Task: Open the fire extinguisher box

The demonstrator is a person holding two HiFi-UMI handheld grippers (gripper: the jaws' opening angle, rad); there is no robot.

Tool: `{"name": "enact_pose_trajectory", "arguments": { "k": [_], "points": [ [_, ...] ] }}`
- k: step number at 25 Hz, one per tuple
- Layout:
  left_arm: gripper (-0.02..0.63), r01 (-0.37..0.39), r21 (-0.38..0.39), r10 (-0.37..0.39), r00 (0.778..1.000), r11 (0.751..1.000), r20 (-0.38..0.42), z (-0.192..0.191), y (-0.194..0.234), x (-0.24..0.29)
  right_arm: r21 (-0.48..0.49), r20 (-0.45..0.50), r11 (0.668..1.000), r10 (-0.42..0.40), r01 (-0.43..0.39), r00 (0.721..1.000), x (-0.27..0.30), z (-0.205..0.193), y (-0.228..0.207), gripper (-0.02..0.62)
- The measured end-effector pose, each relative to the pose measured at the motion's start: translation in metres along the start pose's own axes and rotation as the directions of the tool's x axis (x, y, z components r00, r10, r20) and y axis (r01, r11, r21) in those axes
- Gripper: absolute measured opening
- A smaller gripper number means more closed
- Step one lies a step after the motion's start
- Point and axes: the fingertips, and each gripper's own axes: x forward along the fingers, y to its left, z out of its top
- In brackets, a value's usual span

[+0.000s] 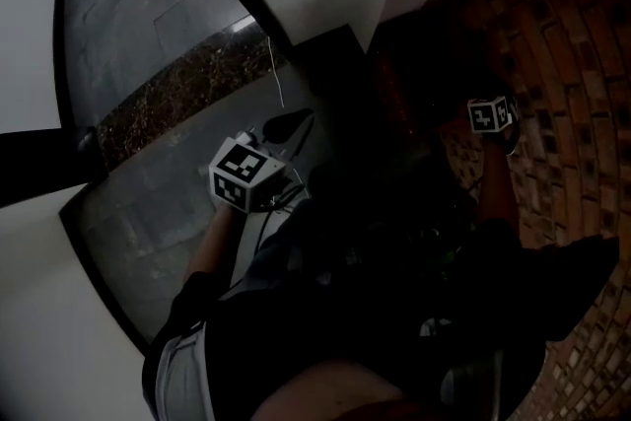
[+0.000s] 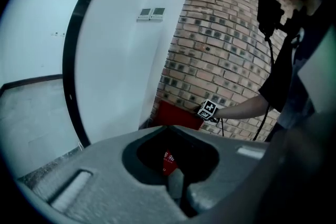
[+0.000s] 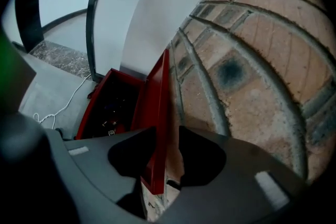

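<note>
Right gripper view
Right tongs: the grey body sits closest to the lens. The jaws stand apart, with a strip of brick showing beside the edge between them.
Lid: red, swung up on edge between the jaws, close along the brick wall.
Fire extinguisher box: red, open at the top and dark inside, on the floor at the foot of the brick wall.
Cable: white, trailing over the floor beside the box.

Left gripper view
Left tongs: jaws drawn together with nothing between them, well apart from the box.
Forearm: reaches down to the right tongs at the box.

Head view
Dark clothing: fills the foreground. The scene is dim and the box cannot be made out.
</note>
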Motion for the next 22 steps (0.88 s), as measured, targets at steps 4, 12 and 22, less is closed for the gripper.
{"name": "enact_pose_trajectory", "arguments": {
  "k": [4,12,22],
  "points": [
    [0.005,-0.014,-0.018,0.014,1.000,1.000,0.010,-0.007,0.003,-0.011,0.027,0.012,1.000,-0.003,0.002,1.000,-0.012,0.000,-0.004,0.124],
    [0.005,-0.019,-0.010,0.020,0.998,1.000,0.065,-0.001,0.004,-0.030,0.034,0.052,0.999,0.012,-0.013,0.999,-0.035,0.018,0.005,0.104],
    [0.005,-0.079,-0.048,0.085,0.988,0.996,0.133,-0.008,0.021,-0.076,0.035,0.081,0.977,0.208,-0.212,0.975,-0.050,0.037,0.061,0.000]
  ]
}}
